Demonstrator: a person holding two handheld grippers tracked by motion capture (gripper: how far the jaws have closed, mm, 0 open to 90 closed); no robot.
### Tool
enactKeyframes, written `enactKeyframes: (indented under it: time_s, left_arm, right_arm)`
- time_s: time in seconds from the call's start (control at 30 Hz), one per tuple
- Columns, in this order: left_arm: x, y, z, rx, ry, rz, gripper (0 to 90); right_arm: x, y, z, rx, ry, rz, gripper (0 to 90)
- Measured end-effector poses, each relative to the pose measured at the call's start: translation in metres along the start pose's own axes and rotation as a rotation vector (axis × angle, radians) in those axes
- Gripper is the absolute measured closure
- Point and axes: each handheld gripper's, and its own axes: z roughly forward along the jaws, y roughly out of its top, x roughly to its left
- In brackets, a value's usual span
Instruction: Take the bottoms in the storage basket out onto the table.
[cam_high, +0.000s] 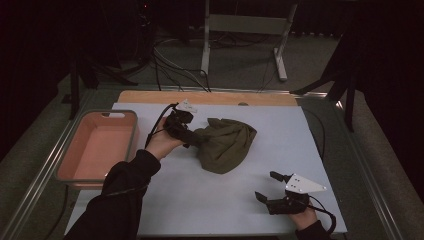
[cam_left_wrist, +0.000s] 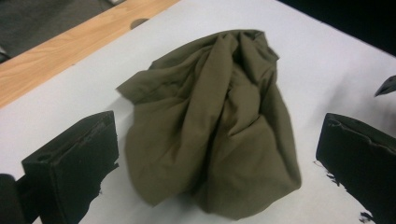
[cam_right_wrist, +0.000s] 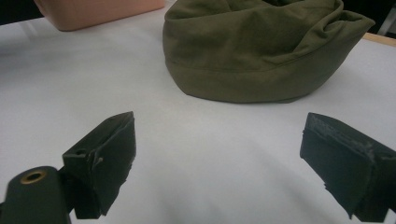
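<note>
The olive cloth (cam_high: 223, 144) was bunched at centre frame on the tabletop (cam_high: 280, 135); the left tongs (cam_left_wrist: 215, 158) were spread around its near edge, seemingly for gripping; the right tongs (cam_high: 268, 187), parted, were kept lower right.

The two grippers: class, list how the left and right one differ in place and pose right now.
The left gripper is at the olive cloth, its open fingers either side of the bundle; the right gripper sits apart from the cloth, near the table's front edge. The left sits beside the pink bin; the right lies far from it. Both are open and hand-held.
</note>
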Motion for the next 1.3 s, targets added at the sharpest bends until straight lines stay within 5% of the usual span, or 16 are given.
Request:
enactKeyframes:
  time_s: [0.47, 1.3]
  left_arm:
    - [0.006, -0.029, -0.010, -0.017, 0.038, -0.025, 0.2]
    - [-0.005, -0.089, -0.009, -0.020, 0.010, -0.051, 0.2]
  right_arm:
    - [0.001, 0.000, 0.001, 0.004, -0.002, -0.008, 10.5]
    - [0.002, 0.001, 0.001, 0.006, -0.005, -0.016, 10.6]
